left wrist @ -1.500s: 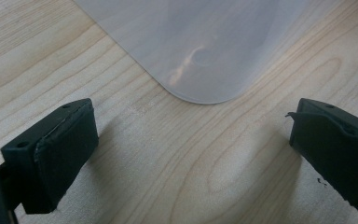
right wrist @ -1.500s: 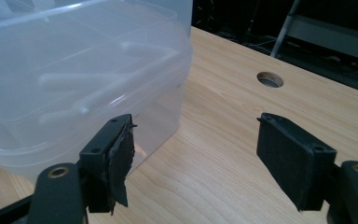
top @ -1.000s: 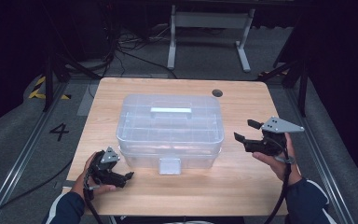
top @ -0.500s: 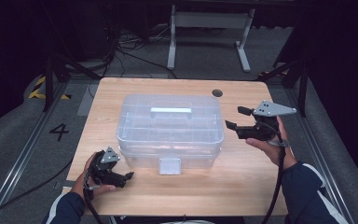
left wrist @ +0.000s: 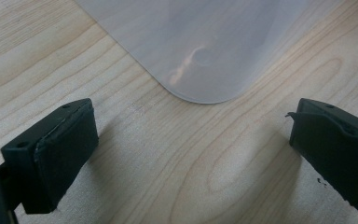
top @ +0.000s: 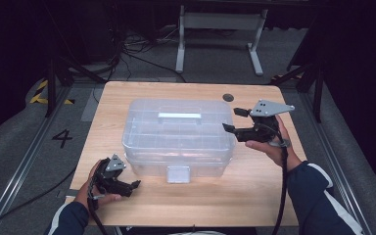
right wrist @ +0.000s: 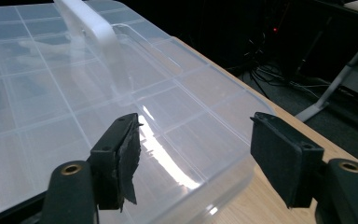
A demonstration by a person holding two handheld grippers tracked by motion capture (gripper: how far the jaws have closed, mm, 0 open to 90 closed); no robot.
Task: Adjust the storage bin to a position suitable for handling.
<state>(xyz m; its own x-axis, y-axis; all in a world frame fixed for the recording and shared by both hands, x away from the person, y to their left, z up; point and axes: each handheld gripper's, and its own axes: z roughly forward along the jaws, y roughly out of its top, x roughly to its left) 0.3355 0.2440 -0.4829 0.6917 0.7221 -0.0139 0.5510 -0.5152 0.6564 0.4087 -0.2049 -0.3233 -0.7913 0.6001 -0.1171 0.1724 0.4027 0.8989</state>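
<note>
Now | right gripper [top: 231, 120] jaws open, closing, over box [top: 176, 142] | left gripper [top: 136, 185] jaws open, empty

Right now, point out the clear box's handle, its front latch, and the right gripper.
handle [top: 179, 116], high view, middle of the white bar on the lid.
front latch [top: 178, 174], high view, centre of the square tab.
right gripper [top: 234, 120], high view, between its fingertips.

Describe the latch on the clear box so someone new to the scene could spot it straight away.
Start from the wooden table: a clear plastic box with a gridded lid sits at its middle. On the box's near wall, facing the person, a small square latch hangs at the centre of the lower edge. It is paler and more opaque than the see-through walls, and unlike the white handle it sits on the side, not on the lid.
</note>
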